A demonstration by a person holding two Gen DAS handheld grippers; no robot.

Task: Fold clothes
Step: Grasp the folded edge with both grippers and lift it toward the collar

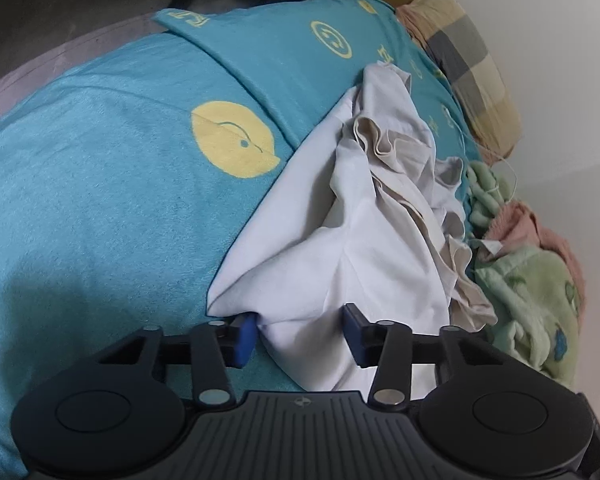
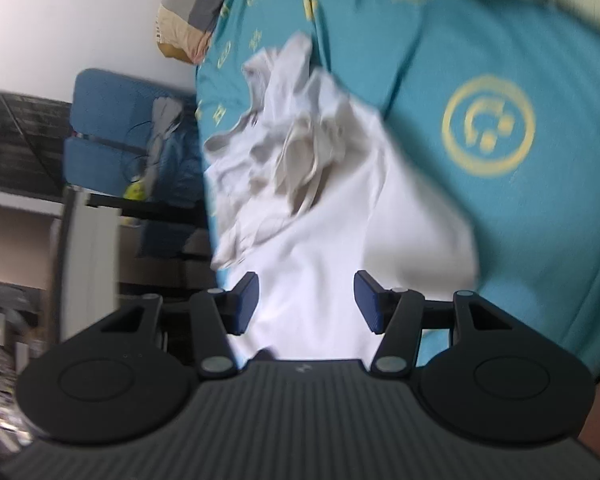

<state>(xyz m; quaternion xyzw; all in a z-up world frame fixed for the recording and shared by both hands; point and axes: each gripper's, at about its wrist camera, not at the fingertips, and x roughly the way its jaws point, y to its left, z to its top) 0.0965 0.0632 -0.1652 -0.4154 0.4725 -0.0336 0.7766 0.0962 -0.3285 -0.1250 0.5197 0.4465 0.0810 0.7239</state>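
A crumpled white garment (image 1: 340,232) lies on a teal bed sheet (image 1: 100,200) printed with yellow marks. Its smooth near end runs toward me and its bunched, beige-tinged folds lie farther off. My left gripper (image 1: 300,334) stands over that near end with a fold of white cloth between its blue pads (image 1: 246,336); the jaws stand well apart. In the blurred right wrist view the same garment (image 2: 320,200) stretches away over the sheet (image 2: 520,220). My right gripper (image 2: 306,300) is open above the garment's near edge, nothing pinched.
A checked pillow (image 1: 468,64) lies at the head of the bed by the white wall. A green blanket (image 1: 536,292) and pink cloth (image 1: 540,228) are heaped along the wall side. Blue chairs (image 2: 112,132) stand past the bed's other edge.
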